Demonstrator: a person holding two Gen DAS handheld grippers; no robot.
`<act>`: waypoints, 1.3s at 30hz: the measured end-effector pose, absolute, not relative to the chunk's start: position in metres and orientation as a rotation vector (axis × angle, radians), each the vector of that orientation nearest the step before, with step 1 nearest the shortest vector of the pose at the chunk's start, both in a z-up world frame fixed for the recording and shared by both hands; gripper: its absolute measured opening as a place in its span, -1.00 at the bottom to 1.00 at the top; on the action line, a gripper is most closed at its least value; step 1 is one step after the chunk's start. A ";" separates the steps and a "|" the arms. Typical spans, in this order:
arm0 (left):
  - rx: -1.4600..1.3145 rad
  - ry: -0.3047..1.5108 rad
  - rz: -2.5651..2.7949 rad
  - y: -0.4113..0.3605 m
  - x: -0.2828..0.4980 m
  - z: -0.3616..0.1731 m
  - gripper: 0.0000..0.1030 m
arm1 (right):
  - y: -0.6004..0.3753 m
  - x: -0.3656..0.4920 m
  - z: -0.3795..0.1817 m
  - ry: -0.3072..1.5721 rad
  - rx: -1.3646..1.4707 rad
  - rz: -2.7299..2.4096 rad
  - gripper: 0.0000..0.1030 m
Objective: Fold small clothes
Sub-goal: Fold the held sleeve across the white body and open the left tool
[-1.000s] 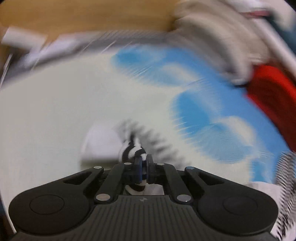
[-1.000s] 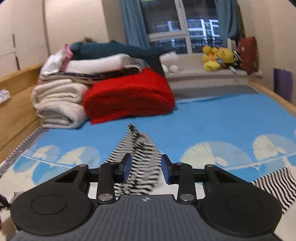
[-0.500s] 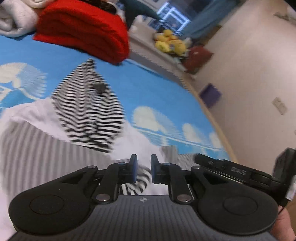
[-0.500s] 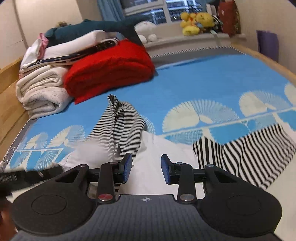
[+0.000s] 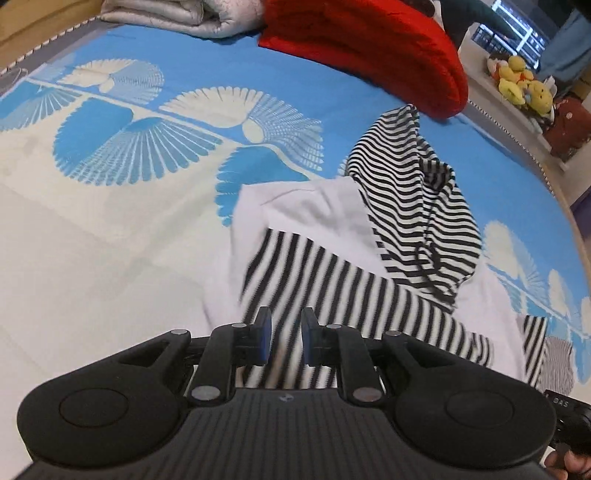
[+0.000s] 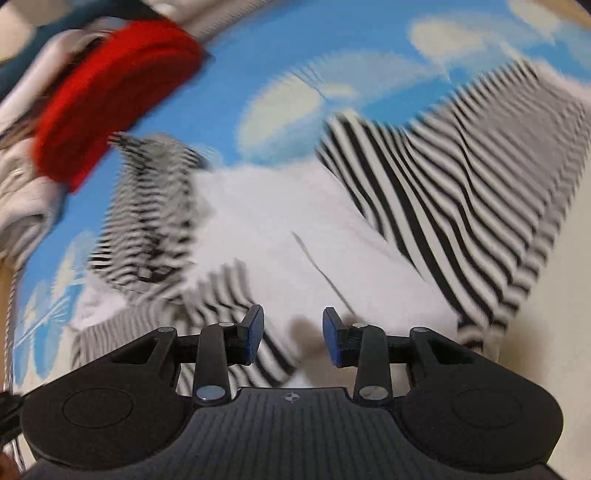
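Note:
A small hoodie with a white body (image 5: 317,210) lies flat on the blue and white bedspread (image 5: 110,221). Its striped hood (image 5: 406,206) is turned down onto the chest. One black-and-white striped sleeve (image 5: 332,280) lies folded across the body. Just above that sleeve my left gripper (image 5: 285,325) stands open with a narrow gap and nothing pinched. In the blurred right wrist view, my right gripper (image 6: 293,328) hangs open over the white body (image 6: 280,221), close to the folded sleeve's cuff (image 6: 229,295). The other striped sleeve (image 6: 461,192) stretches out to the right.
A folded red blanket (image 5: 369,44) and pale folded quilts (image 5: 184,14) are stacked at the head of the bed. Yellow plush toys (image 5: 517,81) sit on a ledge beyond. Bare bedspread spreads to the left of the hoodie. A hand (image 5: 565,469) shows at the lower right corner.
My left gripper has let go of the striped cuff, opened and swung over; the sleeve now lies across the body. My right gripper has dropped toward the hoodie and rolled.

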State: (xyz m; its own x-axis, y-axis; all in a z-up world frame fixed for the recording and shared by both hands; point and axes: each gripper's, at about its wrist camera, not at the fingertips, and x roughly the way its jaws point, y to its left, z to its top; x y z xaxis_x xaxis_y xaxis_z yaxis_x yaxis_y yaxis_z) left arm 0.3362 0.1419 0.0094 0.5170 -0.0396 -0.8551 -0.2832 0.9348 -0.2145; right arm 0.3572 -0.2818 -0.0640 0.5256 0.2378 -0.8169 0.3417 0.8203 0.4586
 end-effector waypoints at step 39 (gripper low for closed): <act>-0.030 1.175 -0.057 0.101 0.316 -0.031 -0.44 | -0.340 0.345 -0.051 0.920 0.669 -0.166 -0.39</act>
